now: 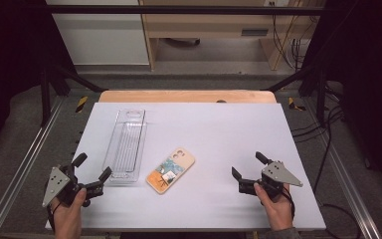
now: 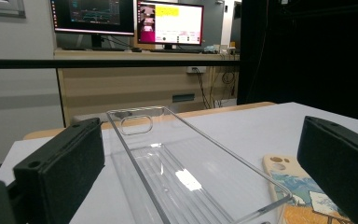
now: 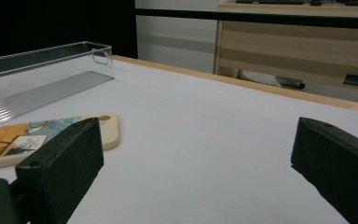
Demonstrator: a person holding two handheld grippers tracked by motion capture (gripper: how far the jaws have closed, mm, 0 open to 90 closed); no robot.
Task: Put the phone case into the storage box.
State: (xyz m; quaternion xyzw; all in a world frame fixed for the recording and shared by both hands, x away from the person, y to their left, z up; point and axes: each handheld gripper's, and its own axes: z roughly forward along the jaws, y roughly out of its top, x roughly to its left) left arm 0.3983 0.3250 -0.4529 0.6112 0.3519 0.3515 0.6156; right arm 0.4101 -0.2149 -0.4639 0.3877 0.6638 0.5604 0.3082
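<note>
A phone case (image 1: 170, 170) is lying flat on the white worktop (image 1: 219, 134), a little left of the middle and toward the near edge. It is showing a cream rim with rounded corners, a camera cut-out with two round holes at its far end, and a printed picture on its face: blue and white swirls toward the far end, orange toward the near end, and a small pale panel with dark lines between them. In the left gripper view the case (image 2: 303, 196) is sitting low at the right, partly behind the right finger; in the right gripper view it (image 3: 42, 135) is lying at the left, just beyond the left finger.

Just to the left of the case, a long clear plastic tray (image 1: 126, 144) is lying lengthwise, running away from the person. It is showing a ribbed floor, low walls and an oval handle slot at its far end. Its near right corner is sitting just beside the case; whether they are touching I cannot tell.

The left gripper (image 1: 92, 167) is resting at the near left corner of the worktop, held in a hand (image 1: 69, 211), its fingers standing wide apart and holding nothing, pointing toward the near end of the tray. The right gripper (image 1: 247, 165) is sitting at the near right, well apart from the case, its fingers likewise spread wide and gripping nothing.
</note>
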